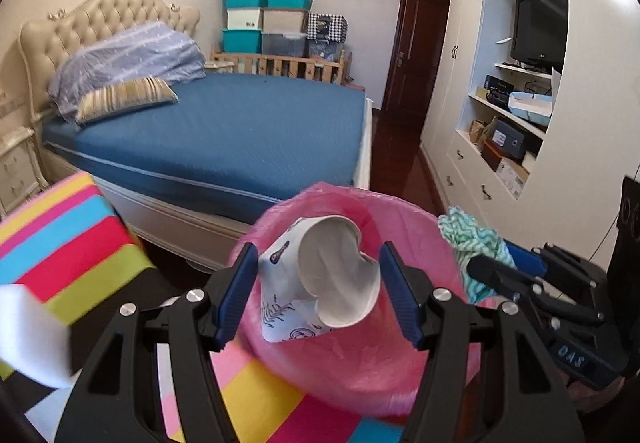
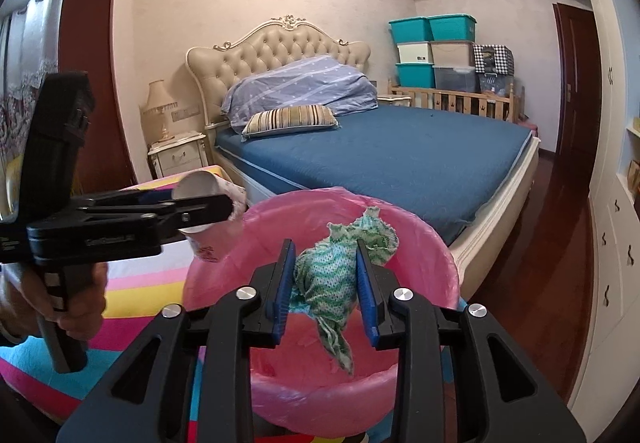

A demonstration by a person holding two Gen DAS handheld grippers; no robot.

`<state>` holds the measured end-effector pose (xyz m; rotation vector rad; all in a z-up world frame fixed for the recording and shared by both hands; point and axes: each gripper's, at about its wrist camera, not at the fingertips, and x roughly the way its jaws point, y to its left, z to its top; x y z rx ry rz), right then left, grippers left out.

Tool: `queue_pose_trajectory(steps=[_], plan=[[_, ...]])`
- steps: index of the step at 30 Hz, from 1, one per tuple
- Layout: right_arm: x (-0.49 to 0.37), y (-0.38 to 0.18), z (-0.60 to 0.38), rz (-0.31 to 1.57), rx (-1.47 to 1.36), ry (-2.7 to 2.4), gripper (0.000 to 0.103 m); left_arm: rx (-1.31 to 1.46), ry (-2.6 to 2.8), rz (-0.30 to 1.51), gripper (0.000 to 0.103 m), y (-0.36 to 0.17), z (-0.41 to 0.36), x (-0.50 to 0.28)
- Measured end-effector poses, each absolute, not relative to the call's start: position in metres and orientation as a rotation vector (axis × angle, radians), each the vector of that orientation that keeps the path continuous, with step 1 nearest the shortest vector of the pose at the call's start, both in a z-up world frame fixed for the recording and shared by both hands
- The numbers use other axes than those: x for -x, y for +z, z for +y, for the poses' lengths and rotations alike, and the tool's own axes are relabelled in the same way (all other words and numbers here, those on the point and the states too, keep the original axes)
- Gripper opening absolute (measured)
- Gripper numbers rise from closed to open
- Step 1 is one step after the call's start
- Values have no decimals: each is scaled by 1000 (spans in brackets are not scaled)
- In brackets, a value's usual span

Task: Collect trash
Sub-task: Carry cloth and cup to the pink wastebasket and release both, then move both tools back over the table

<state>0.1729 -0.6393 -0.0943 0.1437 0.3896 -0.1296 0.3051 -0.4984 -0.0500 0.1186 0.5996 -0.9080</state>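
A crushed white paper cup (image 1: 336,271) with blue print sits between the blue pads of my left gripper (image 1: 318,249), which is shut on it above the pink-bagged bin (image 1: 400,203). In the right wrist view the cup (image 2: 200,185) and the left gripper (image 2: 224,209) are at the bin's left rim (image 2: 208,243). My right gripper (image 2: 324,245) holds a crumpled green-and-white cloth (image 2: 328,271) over the bin's opening. The cloth fills the gap between the pads and a tail hangs down. From the left wrist view, the right gripper (image 1: 496,261) and the cloth (image 1: 472,235) are at the bin's right edge.
A bed with a blue cover (image 2: 400,159) stands just behind the bin. Striped, brightly coloured fabric (image 1: 60,235) lies to the left and under the bin. White wardrobes with shelves (image 1: 500,131) line the right wall beside dark wood floor (image 2: 552,243). A hand (image 2: 80,307) grips the left tool.
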Motion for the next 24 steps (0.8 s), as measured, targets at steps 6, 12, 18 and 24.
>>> queue_pose_trajectory(steps=[6,12,18,24], plan=[[-161,-98,-653,369,-188,-131,73,-89,-954,615,84,-56,-513,-310],[-137,-88,-643,354,-183,-169,73,-132,-812,541,97,-42,-479,-291],[-130,-81,-601,390,-132,-148,80,-190,-678,513,98,-42,-428,-262],[-135,-73,-538,407,-98,-39,84,-171,-645,552,98,-47,-357,-231]])
